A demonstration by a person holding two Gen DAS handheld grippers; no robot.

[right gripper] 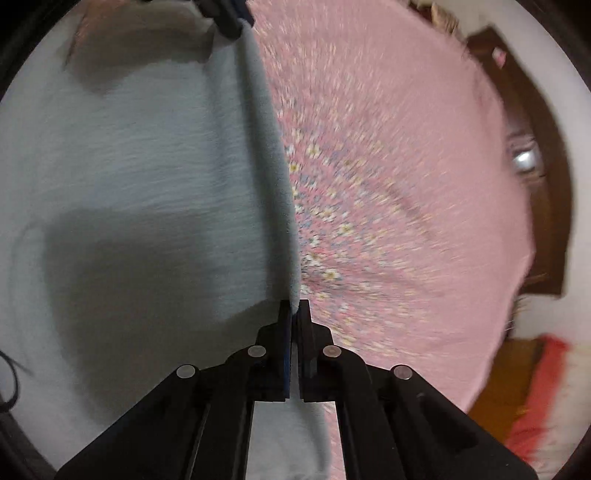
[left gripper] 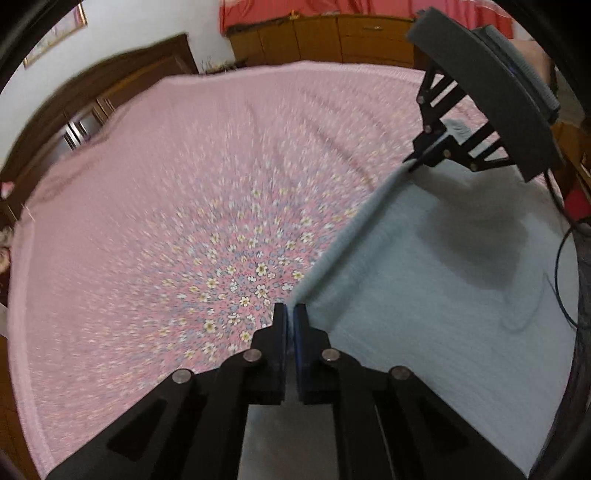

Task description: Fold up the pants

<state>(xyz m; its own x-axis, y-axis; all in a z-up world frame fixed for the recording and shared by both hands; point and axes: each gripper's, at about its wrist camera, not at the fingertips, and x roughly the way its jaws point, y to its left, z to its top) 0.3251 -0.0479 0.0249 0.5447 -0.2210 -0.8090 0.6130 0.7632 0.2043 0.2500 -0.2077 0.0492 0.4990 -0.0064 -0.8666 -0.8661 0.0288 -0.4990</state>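
- pants point(left gripper: 443, 295), pale grey-blue, fill the lower right of the left wrist view, spread flat to the right of the jaws over the pink floral bedspread point(left gripper: 166, 203).
- the left gripper point(left gripper: 294, 312) has its jaws nearly together, pinching the near end of a raised edge of the pants between the two pads.
- from those jaws the edge runs taut, up and to the right, to the right gripper point(left gripper: 415, 164), whose tips are pressed together on its far end.
- left of and ahead of the left jaws lies only bedspread; the flowers are sharp just ahead of the tips and smear outward with blur.
- a dark shadow falls on the pants under the right gripper's body; a black cable point(left gripper: 565, 266) hangs at the far right.
- beyond the bed stand a wooden cabinet point(left gripper: 325, 37) and a dark wooden headboard point(left gripper: 92, 107).
- in the right wrist view the pants point(right gripper: 129, 166) lie to the left of the jaws and the bedspread point(right gripper: 406, 166) to the right.
- the right gripper point(right gripper: 294, 312) holds its jaws narrow, clamped on the near end of the same raised edge.
- the edge stands as a ridge running straight ahead from the jaws to the left gripper point(right gripper: 240, 24) at the top, where dark tips grip it.
- a broad shadow lies on the pants left of the jaws.
- the dark headboard point(right gripper: 546, 166) curves along the right rim.
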